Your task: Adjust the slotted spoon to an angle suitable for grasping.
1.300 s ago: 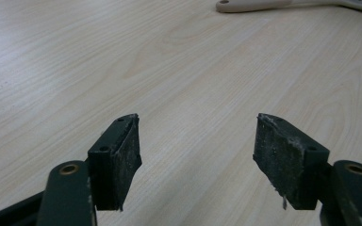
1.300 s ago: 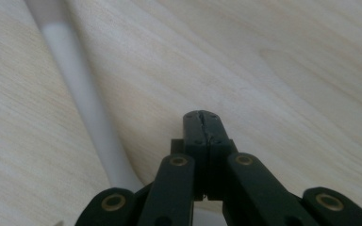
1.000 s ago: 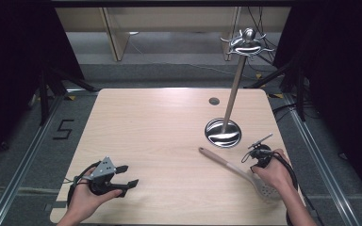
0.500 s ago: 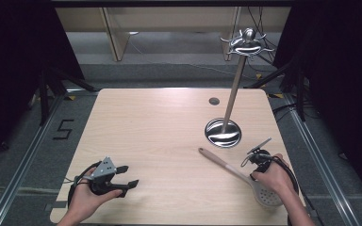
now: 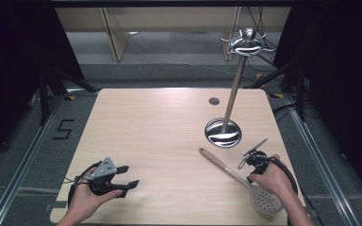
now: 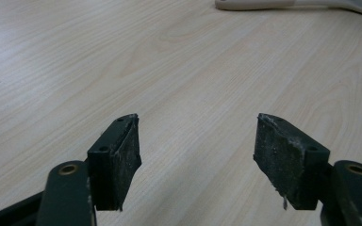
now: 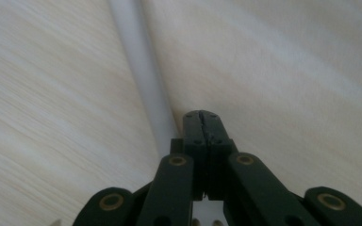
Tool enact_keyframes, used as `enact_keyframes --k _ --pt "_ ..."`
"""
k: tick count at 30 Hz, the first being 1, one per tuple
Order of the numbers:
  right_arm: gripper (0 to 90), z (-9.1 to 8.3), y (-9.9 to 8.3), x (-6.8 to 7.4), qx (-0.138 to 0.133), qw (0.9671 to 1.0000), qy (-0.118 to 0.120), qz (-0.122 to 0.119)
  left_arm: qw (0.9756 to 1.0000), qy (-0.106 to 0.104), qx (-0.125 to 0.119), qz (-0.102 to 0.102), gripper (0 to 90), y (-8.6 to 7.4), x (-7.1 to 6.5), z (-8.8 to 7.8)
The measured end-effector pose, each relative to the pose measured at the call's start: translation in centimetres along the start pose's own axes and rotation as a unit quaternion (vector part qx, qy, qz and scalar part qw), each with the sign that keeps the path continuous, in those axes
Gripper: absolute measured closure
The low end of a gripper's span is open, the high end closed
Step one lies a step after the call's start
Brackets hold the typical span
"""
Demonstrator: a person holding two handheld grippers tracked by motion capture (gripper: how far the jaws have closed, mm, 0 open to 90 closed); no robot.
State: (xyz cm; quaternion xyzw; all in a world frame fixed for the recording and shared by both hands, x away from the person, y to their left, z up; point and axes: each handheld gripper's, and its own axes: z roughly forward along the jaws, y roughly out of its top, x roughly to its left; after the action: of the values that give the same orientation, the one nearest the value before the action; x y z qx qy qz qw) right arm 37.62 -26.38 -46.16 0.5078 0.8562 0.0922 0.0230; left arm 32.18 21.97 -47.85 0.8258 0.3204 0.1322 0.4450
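**Inspector:** The right gripper (image 7: 201,115) is sitting with its jaws pressed together, empty, just beside the pale handle of the long beige slotted spoon (image 5: 226,168) lying flat on the light wooden table (image 5: 160,127), probably lining up a pick.

**Assistant:** And the left gripper (image 6: 198,141)?

**Inspector:** Gaping wide, holding nothing, resting well apart. The hand is hiding part of the spoon's neck.

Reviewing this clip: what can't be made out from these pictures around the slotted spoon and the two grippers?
- High view: the person's hand covers the right gripper, so whether its jaws clamp the beige slotted spoon is unclear.
- Right gripper view: the jaws look closed; the pale spoon handle is blurred and passes behind them.
- Left gripper view: the left gripper stands open; the spoon is cut off by the top edge.
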Motion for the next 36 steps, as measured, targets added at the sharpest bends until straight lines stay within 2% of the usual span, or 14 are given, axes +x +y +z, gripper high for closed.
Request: enact_keyframes --k 2,3,5,6,9,11,12,22,27,29,30,34,35,36 --pt "82.8 -0.4 0.8 0.5 -0.018 0.9996 0.0 -0.022 0.9999 -0.005 -0.008 -0.004 31.0 0.0 0.0 0.2" --pt "80.4 -0.6 1.9 0.9 -0.041 0.9971 -0.007 -0.065 1.0 -0.002 -0.002 -0.008 31.0 0.0 -0.1 0.1" --pt "79.4 -0.8 2.6 1.6 -0.042 0.9968 -0.006 -0.067 0.9999 -0.004 -0.009 -0.001 31.0 0.0 -0.1 0.1" --pt "77.7 -0.9 4.1 2.5 -0.05 0.9943 0.0 -0.094 1.0 -0.004 -0.006 -0.005 31.0 0.0 -0.1 0.0" --pt "76.7 -1.0 5.5 3.4 -0.049 0.9933 0.001 -0.104 1.0 -0.002 -0.004 0.004 31.0 0.0 0.2 -0.1" --pt "76.2 -0.8 6.8 3.8 -0.055 0.9897 -0.007 -0.132 1.0 -0.002 -0.003 -0.003 31.0 -0.1 0.1 -0.2" --pt "75.1 -0.5 7.7 4.3 -0.048 0.9898 -0.009 -0.134 0.9998 -0.002 -0.01 -0.016 31.0 -0.1 -0.1 -0.2" --pt "67.2 1.1 9.9 5.1 -0.014 0.9874 -0.006 -0.157 0.9999 -0.003 -0.013 -0.005 31.0 0.0 0.0 -0.1" --pt "67.1 1.8 10.2 4.9 -0.013 0.9859 -0.005 -0.167 1.0 -0.004 -0.005 0.001 31.0 0.0 0.2 -0.2" --pt "67.1 1.8 10.2 5.0 -0.003 0.9872 -0.016 -0.159 1.0 -0.006 -0.005 -0.001 31.0 0.0 0.1 -0.1" --pt "67.1 1.9 10.3 4.7 -0.003 0.9852 -0.017 -0.171 1.0 -0.004 -0.003 0.004 31.0 0.0 0.2 -0.1" --pt "67.1 2.2 10.4 4.8 -0.002 0.985 -0.015 -0.172 1.0 -0.005 -0.004 0.001 31.0 0.0 0.1 -0.1" --pt "67.3 2.2 10.4 5.0 0.007 0.9872 -0.014 -0.158 1.0 -0.004 -0.002 0.005 31.1 0.0 0.1 -0.1" --pt "67.6 2.2 10.4 5.0 0.007 0.9866 -0.018 -0.162 1.0 -0.003 -0.002 0.005 31.0 0.0 0.1 -0.1"
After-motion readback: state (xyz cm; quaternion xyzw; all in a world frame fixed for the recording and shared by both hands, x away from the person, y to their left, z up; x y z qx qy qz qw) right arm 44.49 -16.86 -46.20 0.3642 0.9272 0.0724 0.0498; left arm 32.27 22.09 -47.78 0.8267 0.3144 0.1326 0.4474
